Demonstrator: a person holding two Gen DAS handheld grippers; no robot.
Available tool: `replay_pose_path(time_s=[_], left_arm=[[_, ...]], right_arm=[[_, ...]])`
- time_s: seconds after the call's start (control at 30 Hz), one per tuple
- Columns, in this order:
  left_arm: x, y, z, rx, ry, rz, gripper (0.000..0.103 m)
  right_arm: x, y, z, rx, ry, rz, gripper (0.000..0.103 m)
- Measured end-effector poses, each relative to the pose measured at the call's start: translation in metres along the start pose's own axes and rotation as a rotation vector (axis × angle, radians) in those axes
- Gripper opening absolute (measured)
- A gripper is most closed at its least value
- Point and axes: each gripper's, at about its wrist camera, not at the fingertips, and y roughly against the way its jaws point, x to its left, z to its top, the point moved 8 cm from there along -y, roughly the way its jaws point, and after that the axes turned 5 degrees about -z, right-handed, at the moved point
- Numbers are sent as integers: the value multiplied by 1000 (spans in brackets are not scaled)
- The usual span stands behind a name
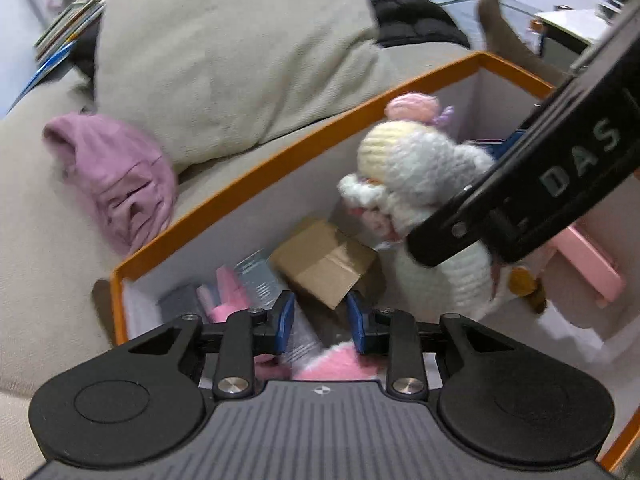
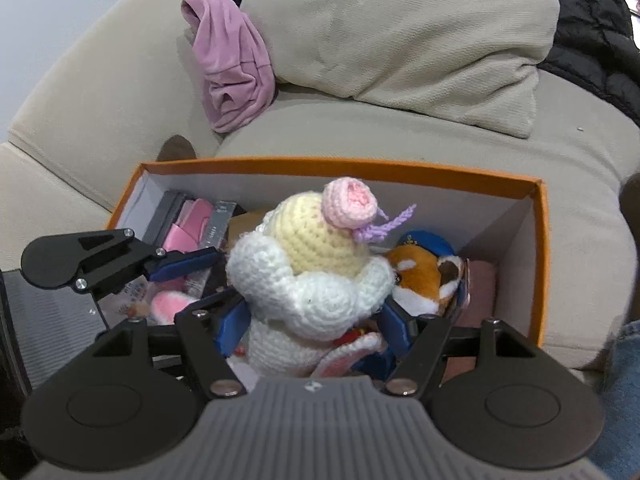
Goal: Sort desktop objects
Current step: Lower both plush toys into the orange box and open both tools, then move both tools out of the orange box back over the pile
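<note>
The right gripper was clenched around the crocheted doll, holding it upright just inside the orange box, beside the fox plush. The left gripper hung released over the near end, grasping nothing. The step appeared to be placing the doll; next it needed lowering into a free spot, then letting go. Farther in lay a cardboard carton and pink items, blurred; beyond, a purple cloth on the sofa
</note>
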Motion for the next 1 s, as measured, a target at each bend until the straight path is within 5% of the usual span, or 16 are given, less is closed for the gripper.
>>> replay_pose_path(time_s=[0.2, 0.43, 0.53, 0.7, 0.73, 1.0], left_arm=[[12, 8, -2, -18, 62, -9, 27], [18, 23, -1, -52, 104, -13, 27], [17, 35, -3, -74, 134, -15, 27], [15, 59, -7, -119, 205, -47, 27], [14, 63, -7, -127, 218, -52, 27], [11, 75, -21, -147, 302, -106, 27]], right_arm=[[1, -10, 1, 24, -10, 50, 73], [-9, 14, 5, -52, 10, -27, 71], [-7, 24, 10, -105, 24, -47, 50], [1, 15, 13, -115, 101, -72, 41], [0, 9, 12, -104, 111, -102, 32], [-9, -35, 16, -37, 108, -169, 31]])
